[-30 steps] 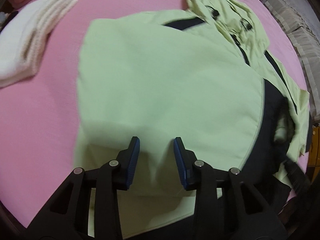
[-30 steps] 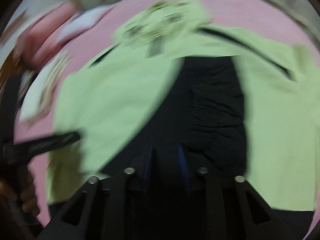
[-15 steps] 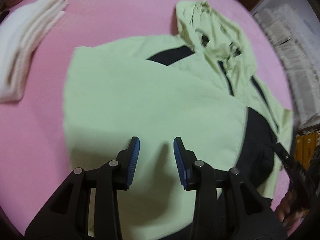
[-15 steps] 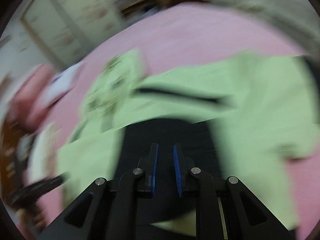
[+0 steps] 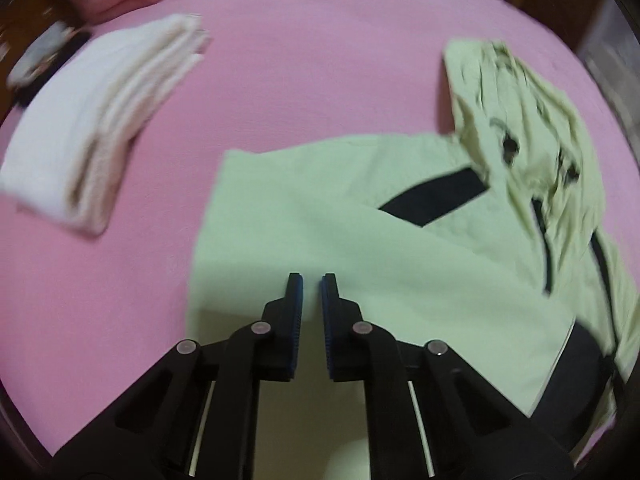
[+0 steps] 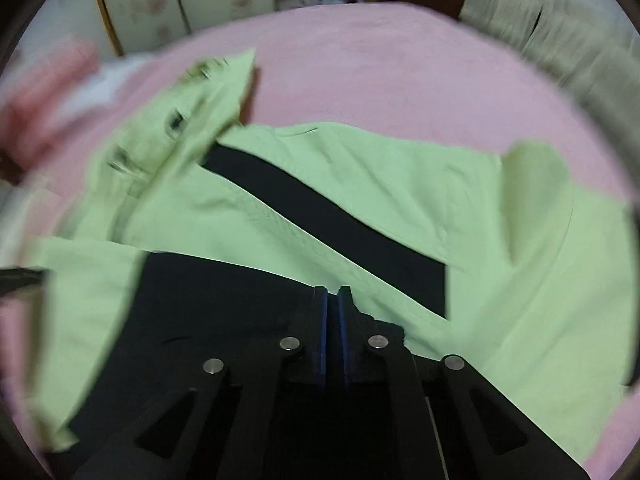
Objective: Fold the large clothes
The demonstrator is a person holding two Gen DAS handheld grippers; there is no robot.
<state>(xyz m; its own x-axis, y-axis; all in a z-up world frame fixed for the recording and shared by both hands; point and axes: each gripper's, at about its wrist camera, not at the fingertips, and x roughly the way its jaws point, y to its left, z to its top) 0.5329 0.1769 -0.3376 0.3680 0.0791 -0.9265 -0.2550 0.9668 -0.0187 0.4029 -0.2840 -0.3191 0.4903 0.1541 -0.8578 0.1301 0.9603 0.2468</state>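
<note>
Left wrist view: left gripper [image 5: 311,280], half open a second ago, is closing with nothing between its jaws, above the green jacket [image 5: 320,232] lying on the pink bed [image 5: 300,80]. One side now lies folded.

Right wrist view: right gripper [image 6: 333,292] has narrowed to closed, empty, above the jacket's black panel [image 6: 208,300]. The unfolded right sleeve [image 6: 560,240] probably comes next.

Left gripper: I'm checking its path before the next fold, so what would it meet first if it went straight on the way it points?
Probably the light green jacket: the left gripper, jaws closing on nothing, points down at its flat panel.
</note>
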